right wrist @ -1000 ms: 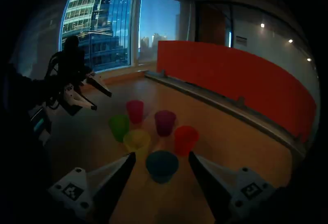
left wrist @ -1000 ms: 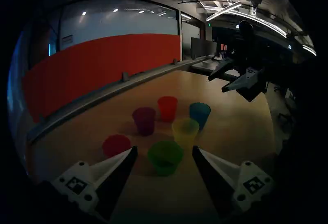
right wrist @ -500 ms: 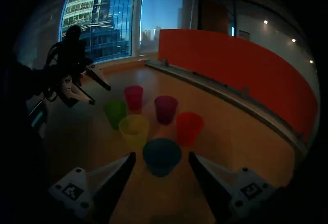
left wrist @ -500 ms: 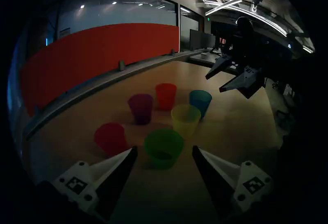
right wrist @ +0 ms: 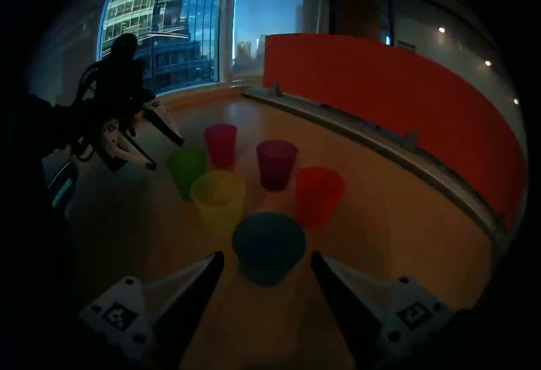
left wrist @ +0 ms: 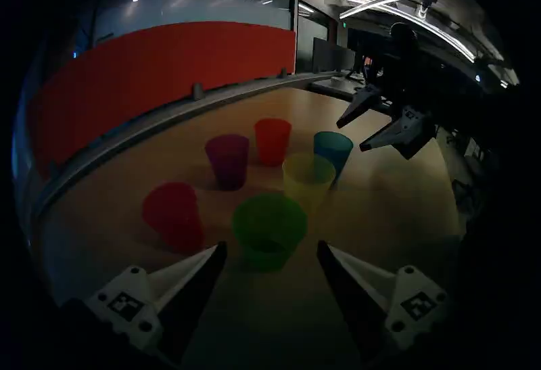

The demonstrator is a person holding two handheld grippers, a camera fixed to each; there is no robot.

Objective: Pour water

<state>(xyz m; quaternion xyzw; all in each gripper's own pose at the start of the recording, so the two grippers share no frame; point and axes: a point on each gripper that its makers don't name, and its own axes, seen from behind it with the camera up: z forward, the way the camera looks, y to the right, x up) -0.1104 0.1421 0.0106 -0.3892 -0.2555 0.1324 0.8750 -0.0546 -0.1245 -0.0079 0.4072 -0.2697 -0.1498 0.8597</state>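
Observation:
Six plastic cups stand close together on a wooden table (left wrist: 399,201). In the left gripper view the green cup (left wrist: 269,231) stands just ahead of my open left gripper (left wrist: 270,247), with the yellow cup (left wrist: 308,179), teal cup (left wrist: 332,151), orange cup (left wrist: 272,141), purple cup (left wrist: 228,160) and red cup (left wrist: 174,215) around it. My right gripper (left wrist: 379,123) hangs open beyond the teal cup. In the right gripper view the teal cup (right wrist: 268,247) sits just ahead of my open right gripper (right wrist: 266,256). The left gripper (right wrist: 145,136) hovers open past the green cup (right wrist: 187,170).
An orange partition (left wrist: 169,65) and a metal rail (left wrist: 169,116) run along the table's far edge. Tall windows (right wrist: 169,32) show buildings outside. The person holding the grippers is a dark shape (right wrist: 40,140). The room is dim.
Both grippers have come closer to the cups: the green cup now sits nearer the left fingertips and the teal cup nearer the right ones. Both stay open.

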